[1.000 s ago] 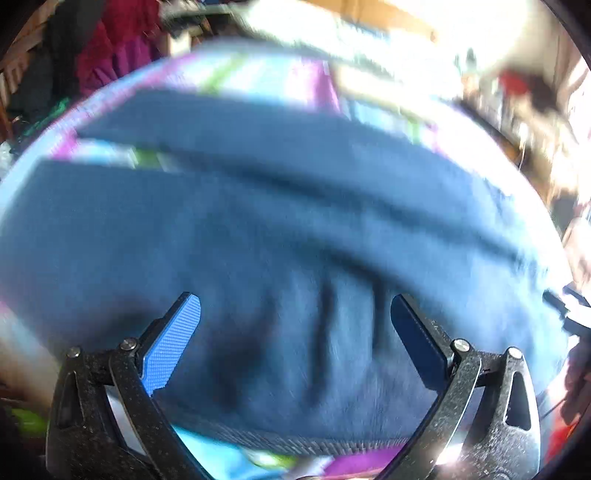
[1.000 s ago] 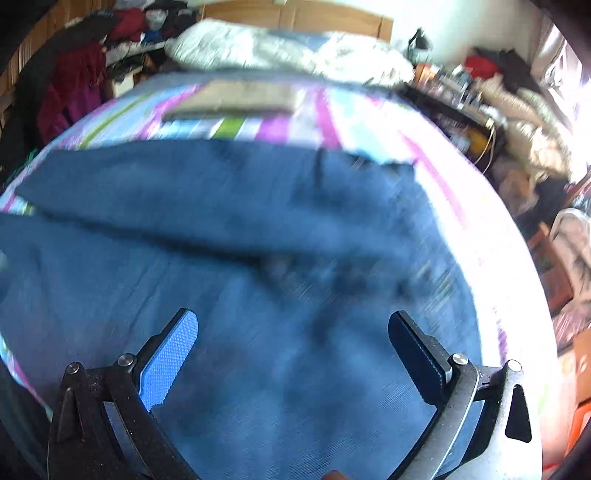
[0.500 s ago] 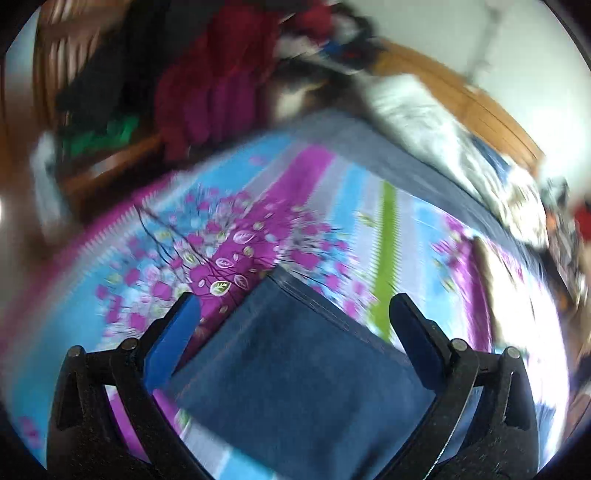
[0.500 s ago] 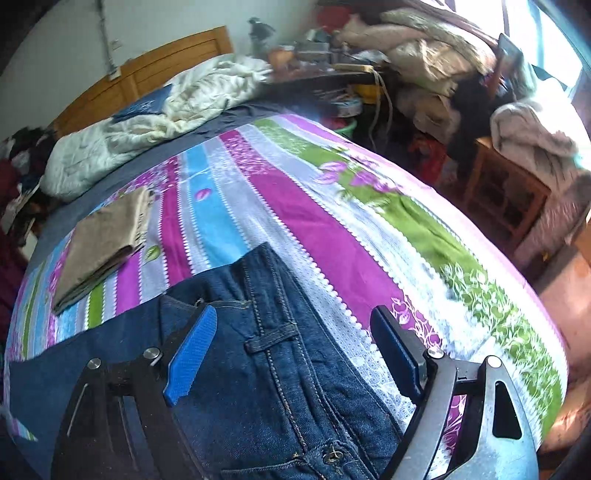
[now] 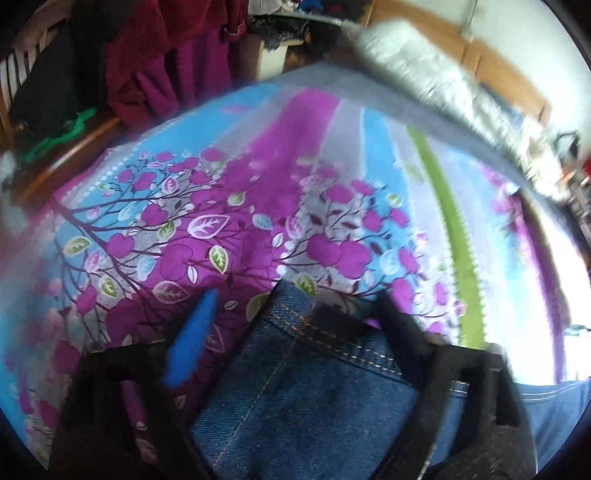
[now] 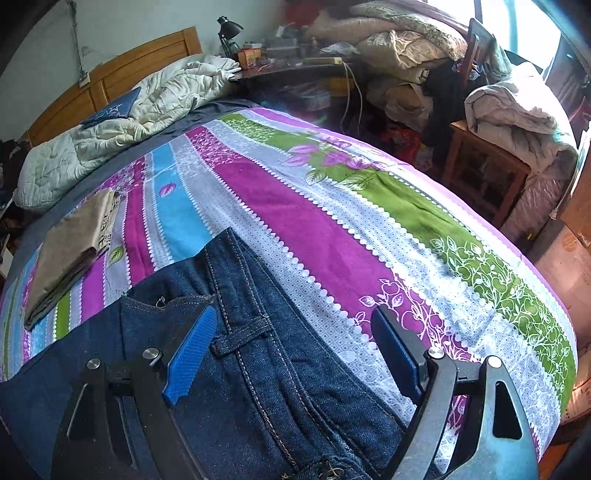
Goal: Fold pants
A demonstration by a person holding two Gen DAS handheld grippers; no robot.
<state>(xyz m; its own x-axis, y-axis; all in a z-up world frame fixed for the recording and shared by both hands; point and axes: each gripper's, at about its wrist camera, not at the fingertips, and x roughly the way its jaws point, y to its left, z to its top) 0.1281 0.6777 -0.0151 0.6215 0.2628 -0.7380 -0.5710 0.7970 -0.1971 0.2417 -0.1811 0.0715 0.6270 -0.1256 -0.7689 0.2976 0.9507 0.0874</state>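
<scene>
While the left gripper gapes wide over the jeans hem corner on the floral bedspread, blur could mean a missed pinch. Right gripper also wide, straddling the waistband; grabbing one layer would skew the fold.

Daylight floods in from the window at upper right, glaring white. The left wrist view is motion-blurred throughout; the right is sharp. Fisheye bends both edges.

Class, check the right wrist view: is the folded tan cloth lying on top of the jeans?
No. The folded tan cloth lies on the striped bedspread, apart from the jeans.
</scene>
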